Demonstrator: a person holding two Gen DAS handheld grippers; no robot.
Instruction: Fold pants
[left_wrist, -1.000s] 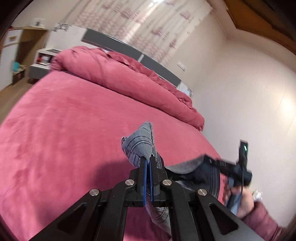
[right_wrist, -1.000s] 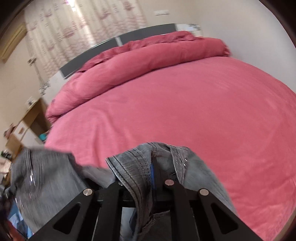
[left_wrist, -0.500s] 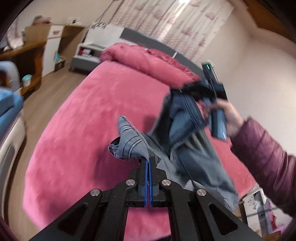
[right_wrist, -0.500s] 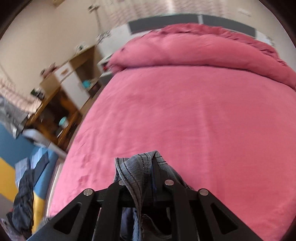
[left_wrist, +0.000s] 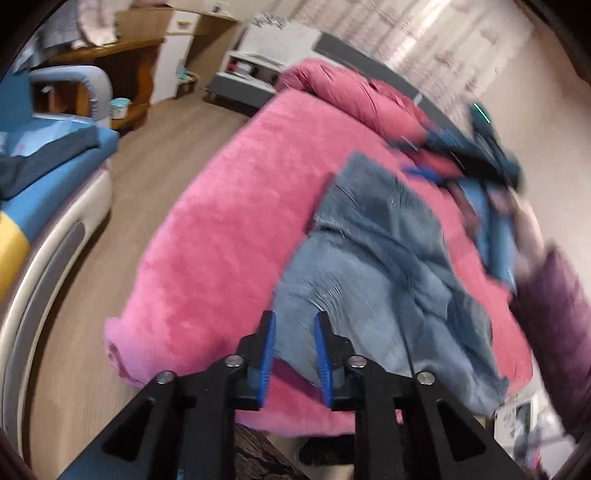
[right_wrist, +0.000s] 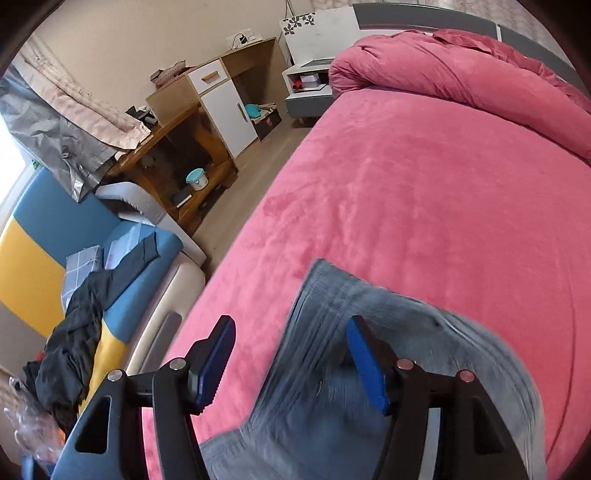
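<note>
Both tongs stand spread with nothing pinched. Left tongs (left_wrist: 294, 345) show a modest gap between their blue pads (left_wrist: 266, 354), with the near edge of the pants (left_wrist: 384, 266) seen through that gap but not held. Right tongs (right_wrist: 291, 363) gape much wider; in their own view the grey denim (right_wrist: 354, 369) lies under and between the fingers, its cloth motion-blurred, and whether the right pad touches it cannot be told. In the left view the right tongs (left_wrist: 480, 147) appear blurred beyond the far end of the garment, held by a hand (left_wrist: 524, 225) in a purple sleeve (left_wrist: 554, 317).

The pants lie rumpled on the pink bed (right_wrist: 424, 192), near its foot corner, one end reaching toward the bed's edge. A bunched red duvet (right_wrist: 461, 62) sits at the head. Off the bed's side are wooden floor (left_wrist: 155, 155), a blue and yellow sofa (right_wrist: 44, 236) with dark clothes (right_wrist: 77, 332) heaped on it, and a wooden desk (right_wrist: 184, 122).
</note>
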